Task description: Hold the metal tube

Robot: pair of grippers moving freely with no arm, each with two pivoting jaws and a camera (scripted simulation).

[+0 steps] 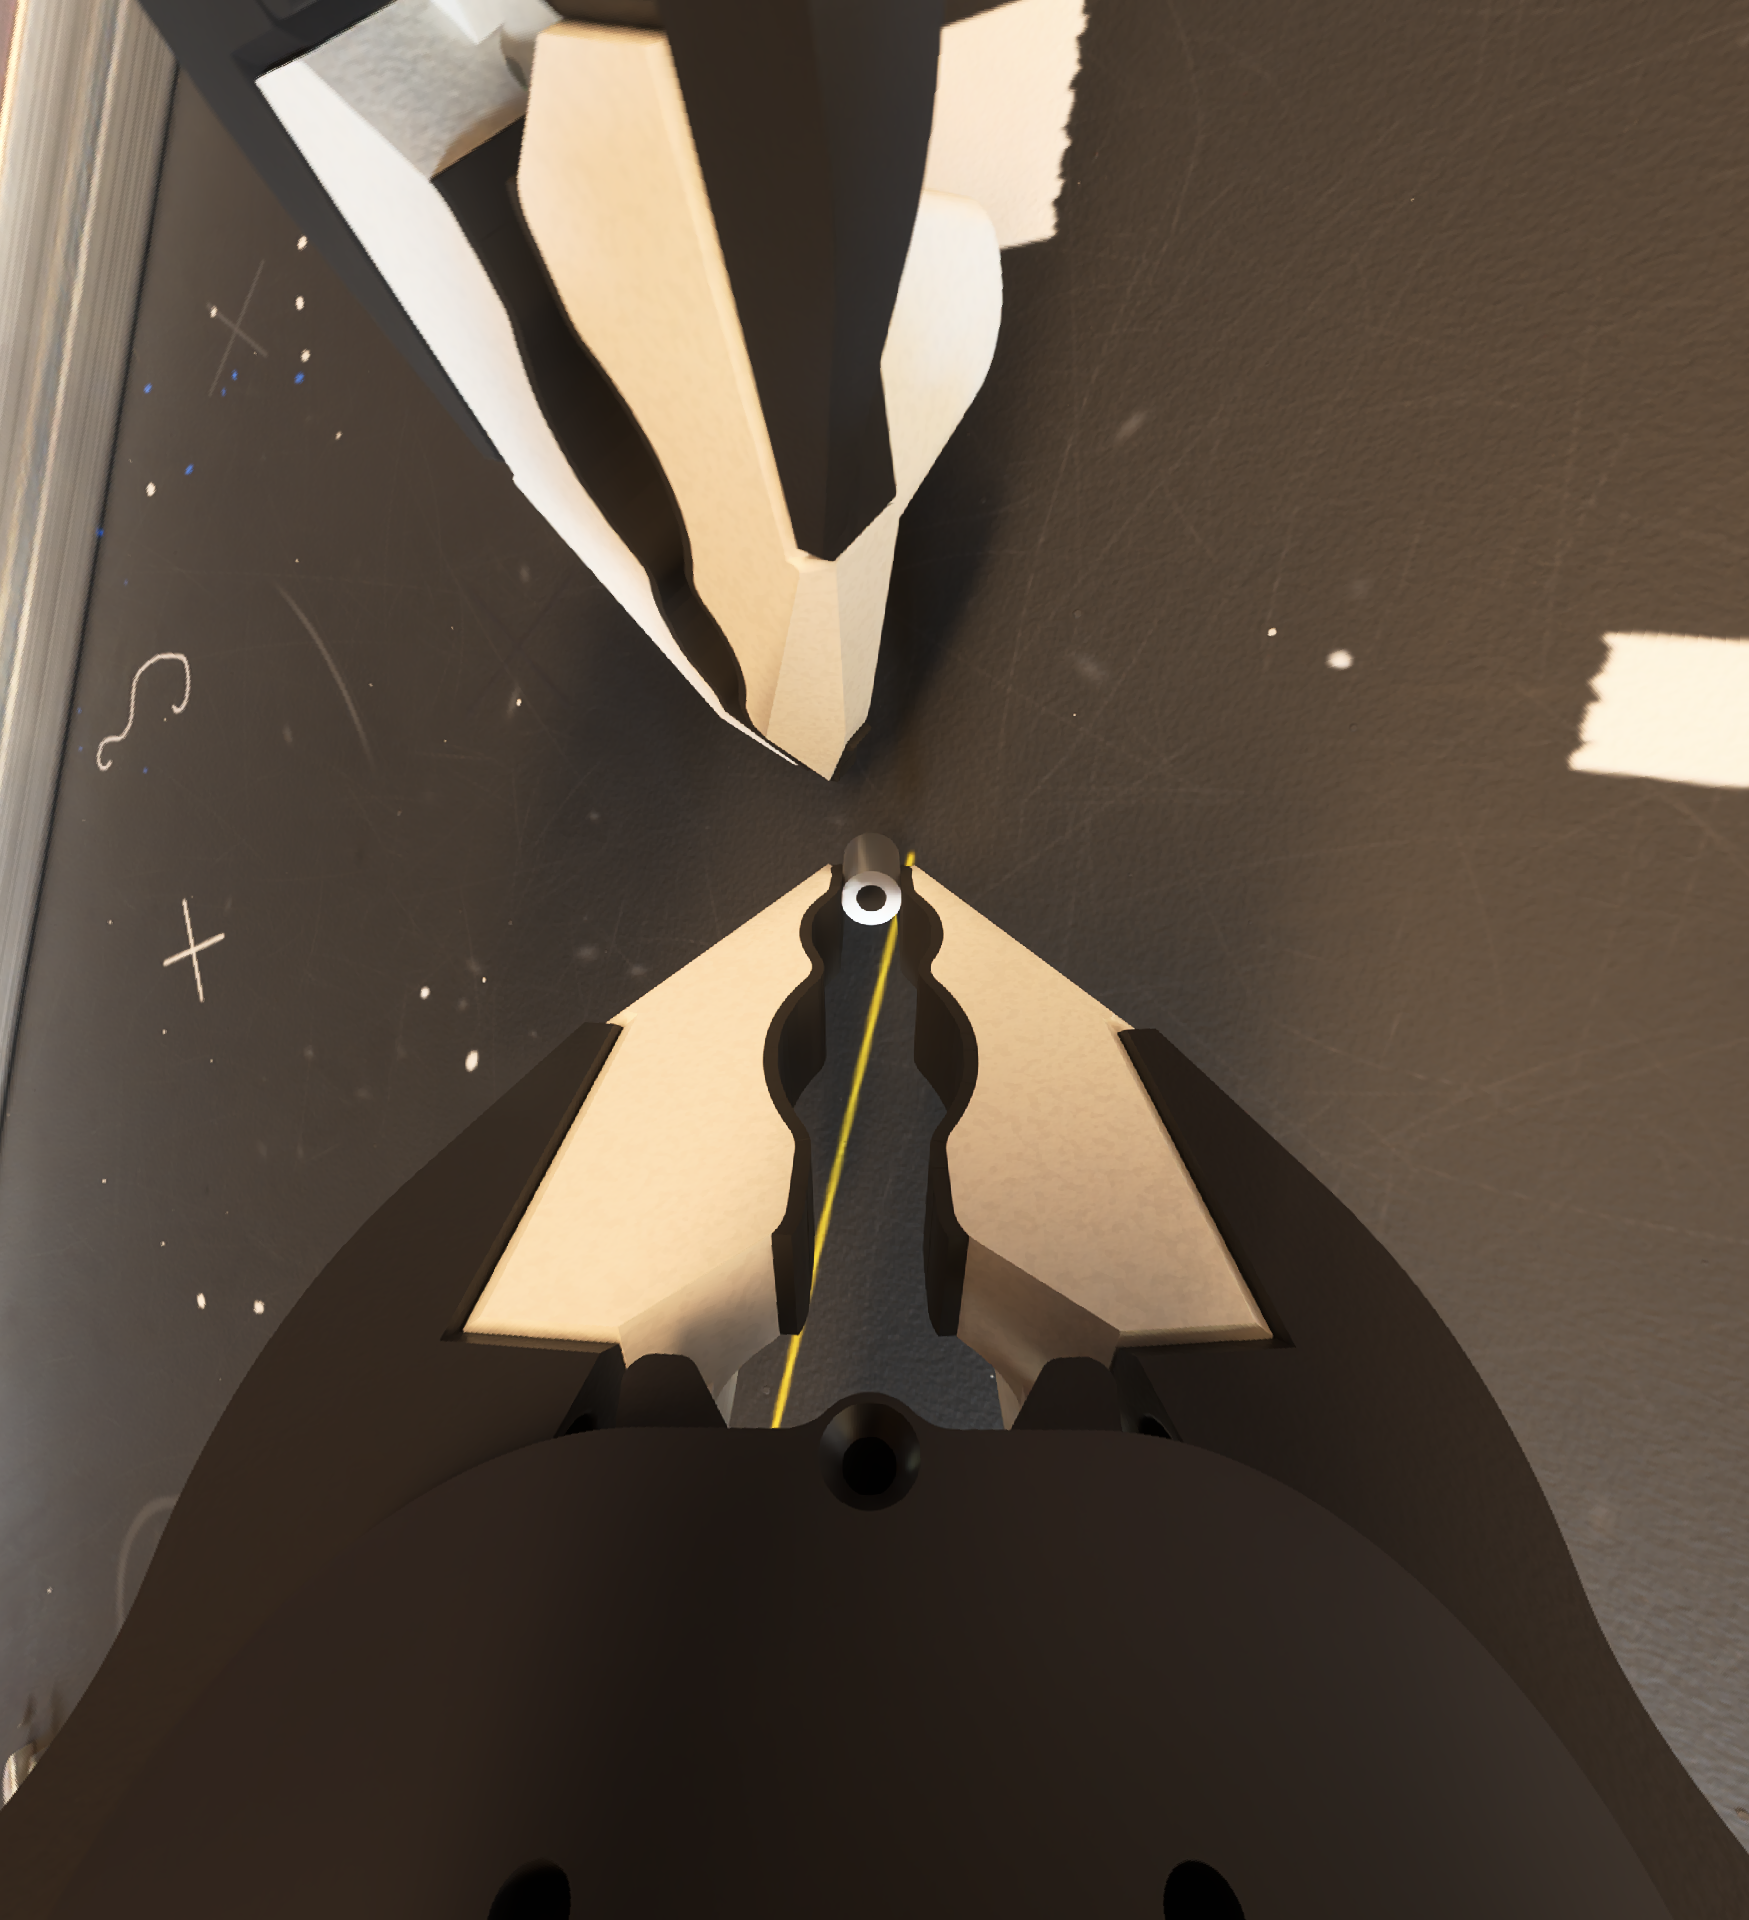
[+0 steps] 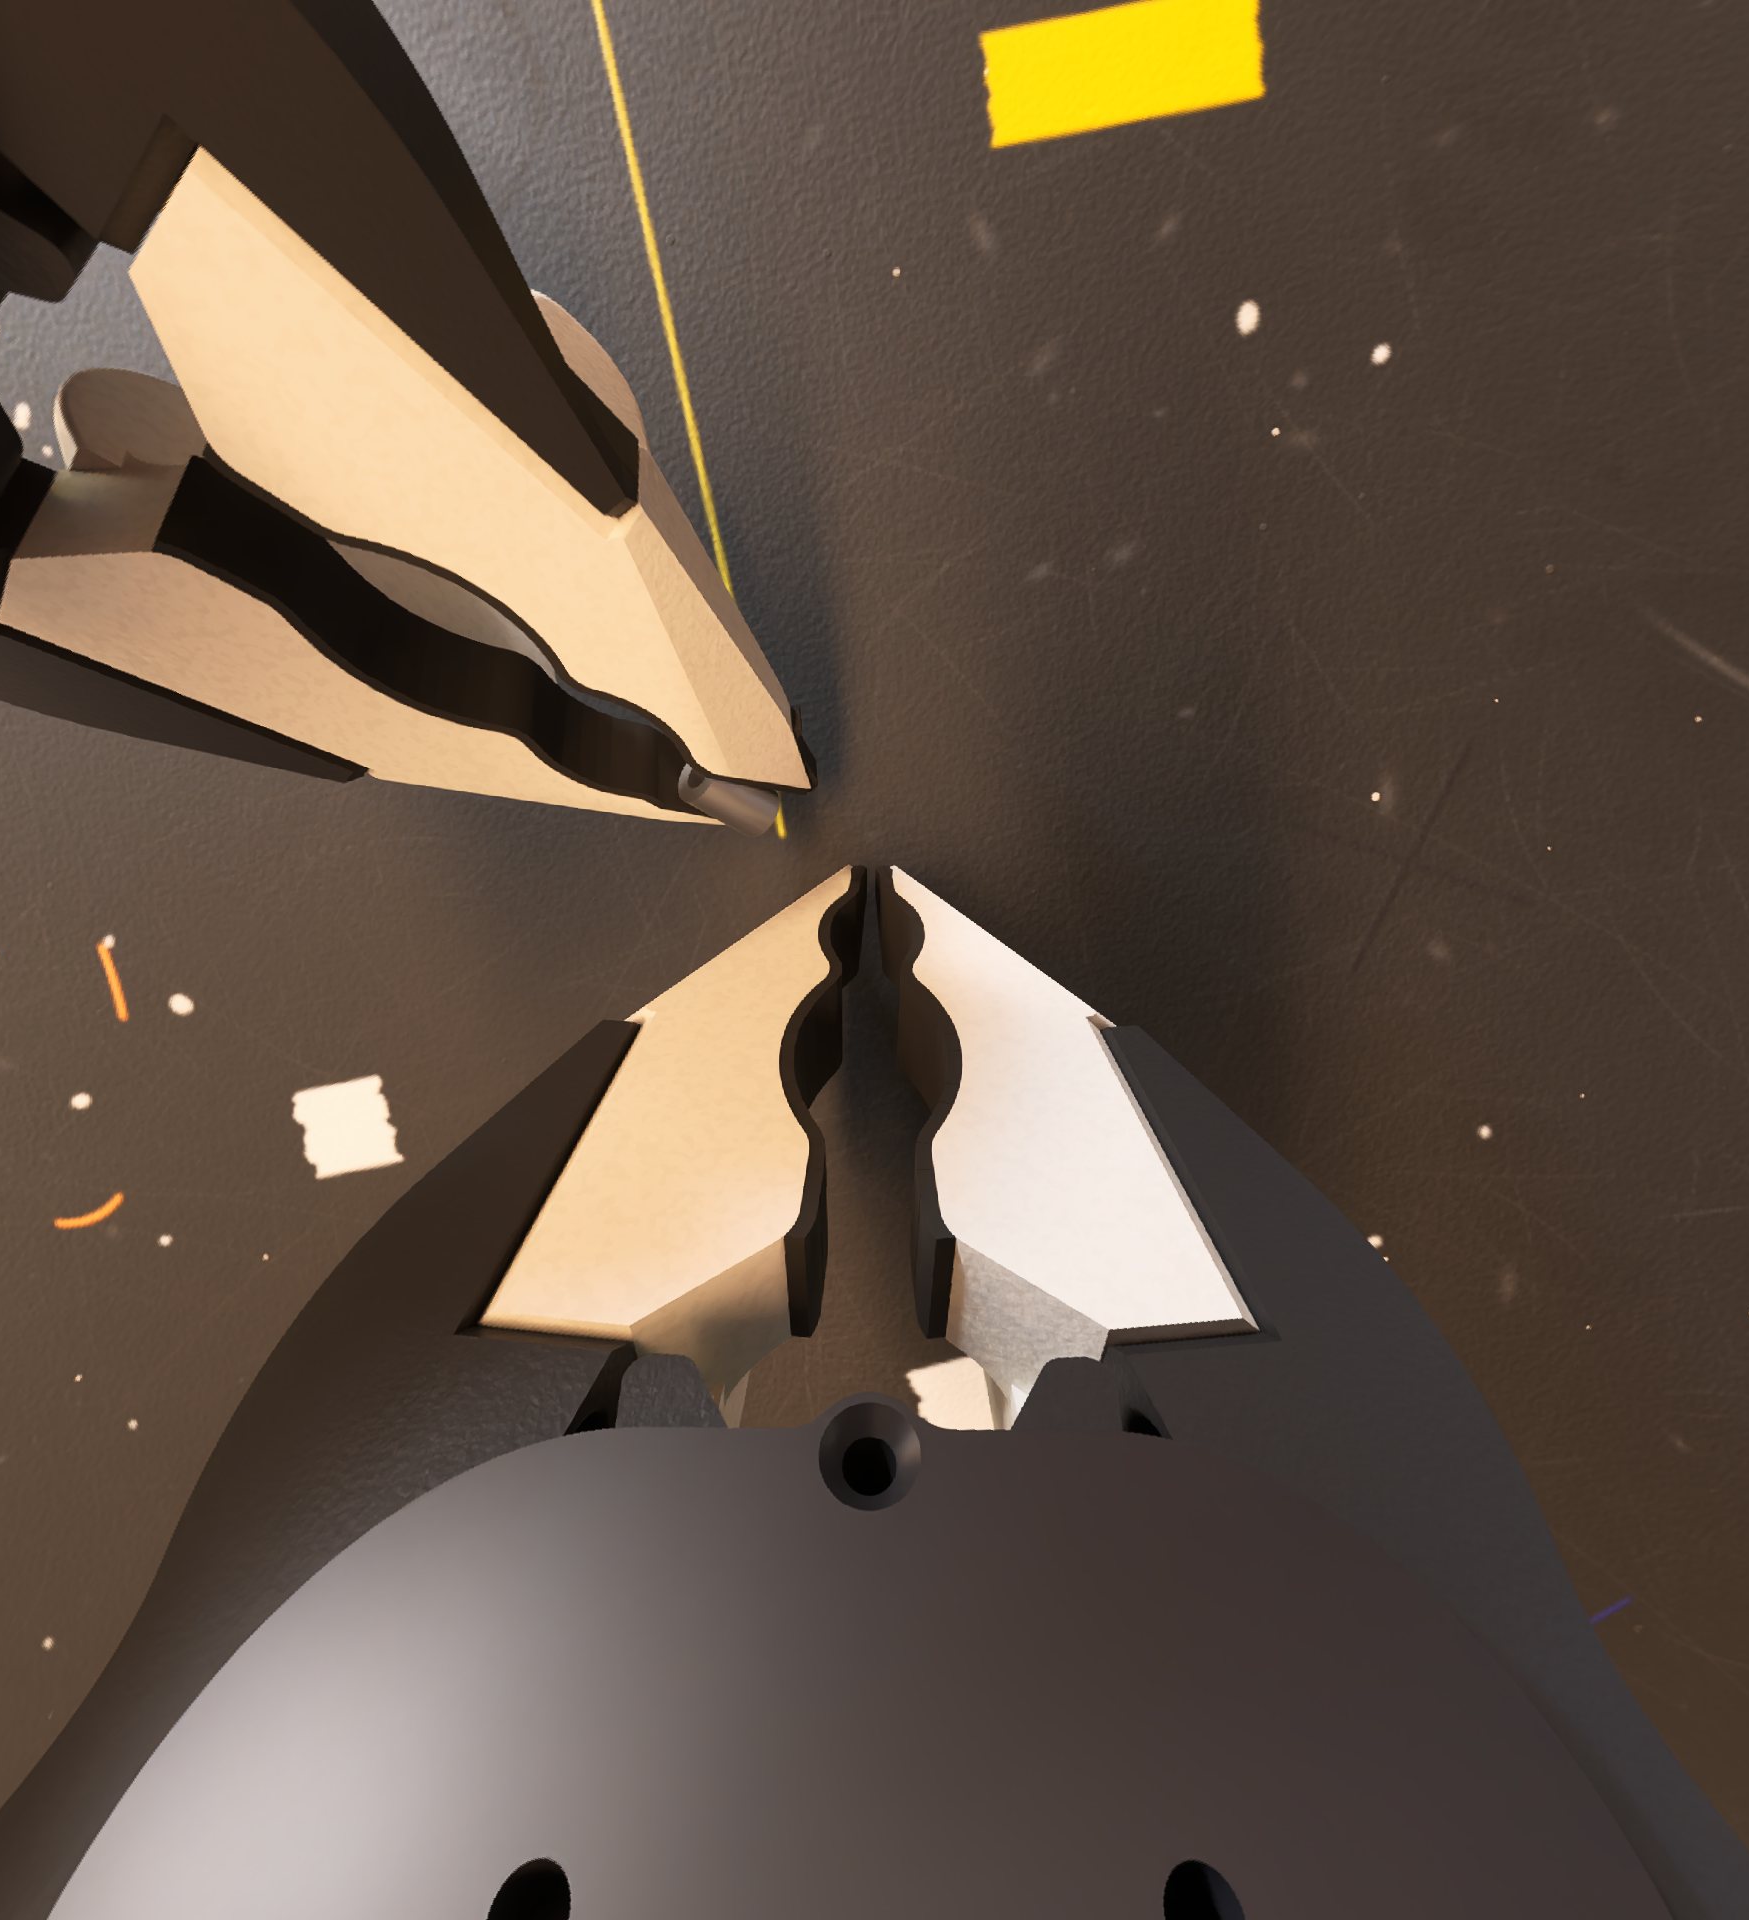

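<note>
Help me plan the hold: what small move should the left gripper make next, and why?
Probably none beyond keeping steady: the left gripper looks already shut on the metal tube at its fingertips, with the right gripper shut and empty close by.

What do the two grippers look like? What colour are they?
Both look alike. The left gripper and the right gripper each have a dark, rounded body with a small round hole at the front. Two cream, pointed fingers sit in dark frames, and their inner edges are wavy with black lining. No cables, sleeves or markings show.
</note>
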